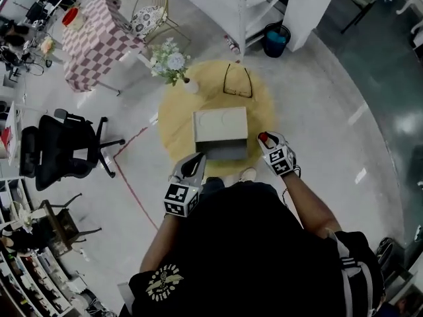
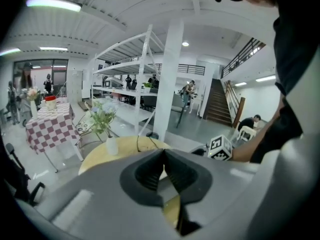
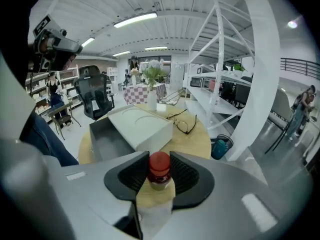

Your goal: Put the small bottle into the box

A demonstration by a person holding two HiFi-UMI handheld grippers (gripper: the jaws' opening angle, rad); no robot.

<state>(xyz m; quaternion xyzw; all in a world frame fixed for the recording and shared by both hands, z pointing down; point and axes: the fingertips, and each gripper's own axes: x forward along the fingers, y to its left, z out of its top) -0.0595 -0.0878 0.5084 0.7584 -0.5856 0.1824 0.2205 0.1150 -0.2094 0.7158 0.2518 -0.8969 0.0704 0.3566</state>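
The small bottle (image 3: 159,170), with a red cap, stands upright between the pads of my right gripper (image 3: 159,178), which is shut on it. In the head view the bottle (image 1: 264,138) and the right gripper (image 1: 267,141) hang just right of the box (image 1: 221,125) on the round yellow table (image 1: 178,121). The box's white lid is slid back, so the grey inside (image 3: 105,140) is open on the near side. My left gripper (image 1: 194,165) is at the box's near left corner. Its jaws meet at the tips with nothing in them (image 2: 163,154).
Black glasses (image 1: 237,82) lie behind the box. A white vase of flowers (image 1: 174,65) stands at the table's far left edge. On the floor to the left are a black office chair (image 1: 63,152) and a checked table (image 1: 99,38). A blue bin (image 1: 275,39) stands by white shelving.
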